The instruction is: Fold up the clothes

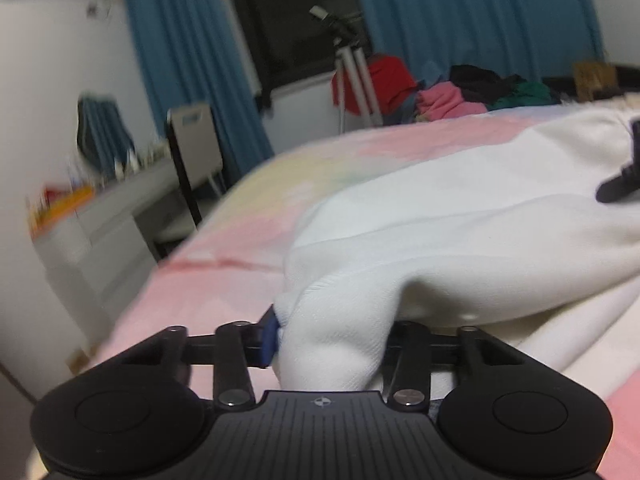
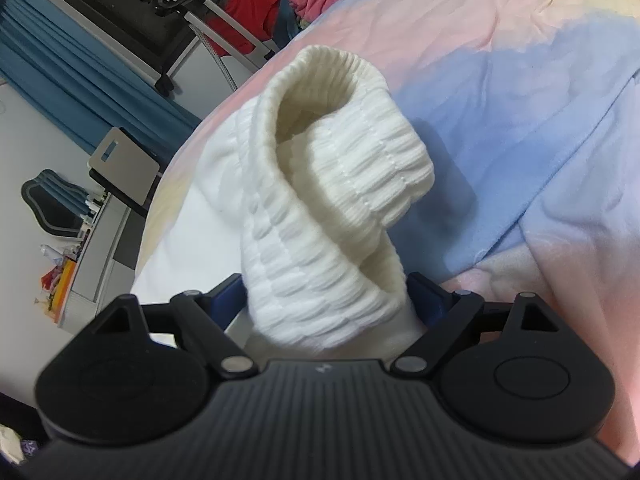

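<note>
A white sweater [image 1: 460, 216] lies spread on a bed with a pink, yellow and blue pastel cover [image 1: 224, 280]. My left gripper [image 1: 332, 336] is shut on a bunched fold of the sweater, lifted slightly off the bed. My right gripper [image 2: 328, 308] is shut on the sweater's ribbed cuff [image 2: 344, 168], which stands up curled in front of the camera. The right gripper also shows as a dark shape at the right edge of the left wrist view [image 1: 624, 184].
A pile of red, pink, black and green clothes [image 1: 452, 88] sits at the bed's far end beside a white tripod [image 1: 352, 68]. A chair [image 1: 192, 152] and a cluttered desk [image 1: 100, 208] stand left of the bed. Blue curtains [image 1: 192, 60] flank a dark window.
</note>
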`<state>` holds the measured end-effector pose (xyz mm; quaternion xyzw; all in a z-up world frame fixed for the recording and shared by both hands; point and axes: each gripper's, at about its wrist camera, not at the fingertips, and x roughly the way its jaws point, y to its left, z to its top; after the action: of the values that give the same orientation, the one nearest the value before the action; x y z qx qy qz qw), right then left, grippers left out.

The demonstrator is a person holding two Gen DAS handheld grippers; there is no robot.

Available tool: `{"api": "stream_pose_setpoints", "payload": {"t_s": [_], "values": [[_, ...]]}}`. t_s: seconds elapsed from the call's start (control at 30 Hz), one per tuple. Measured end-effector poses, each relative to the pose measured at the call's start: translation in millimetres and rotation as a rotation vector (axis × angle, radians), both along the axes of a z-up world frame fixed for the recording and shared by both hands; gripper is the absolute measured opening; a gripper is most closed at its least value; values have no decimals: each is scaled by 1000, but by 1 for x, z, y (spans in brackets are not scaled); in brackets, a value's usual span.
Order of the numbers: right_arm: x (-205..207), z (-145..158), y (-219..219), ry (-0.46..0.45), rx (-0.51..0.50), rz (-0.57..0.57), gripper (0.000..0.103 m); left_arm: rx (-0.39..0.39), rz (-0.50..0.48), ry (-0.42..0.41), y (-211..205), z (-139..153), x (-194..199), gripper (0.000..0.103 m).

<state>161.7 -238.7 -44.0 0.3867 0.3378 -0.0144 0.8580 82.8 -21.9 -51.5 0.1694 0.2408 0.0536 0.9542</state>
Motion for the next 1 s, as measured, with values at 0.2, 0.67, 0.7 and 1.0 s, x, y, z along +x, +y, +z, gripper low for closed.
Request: {"api": "stream_pose_setpoints", "payload": {"t_s": [0.2,0.67,0.7,1.0], "values": [[0,1,1,3,7,-6,89,-35,-53,7,5,13,-23,24],[7,-4,9,4,-41,45,93,-179,-94,206,38,16,-28,51],[6,-3,10,6,-51,47,91,-185,-97,227,42,20,-25,54],[-2,13,13,-17,-75,5,56,-552,-139,345,97,49,-14,86]]}}
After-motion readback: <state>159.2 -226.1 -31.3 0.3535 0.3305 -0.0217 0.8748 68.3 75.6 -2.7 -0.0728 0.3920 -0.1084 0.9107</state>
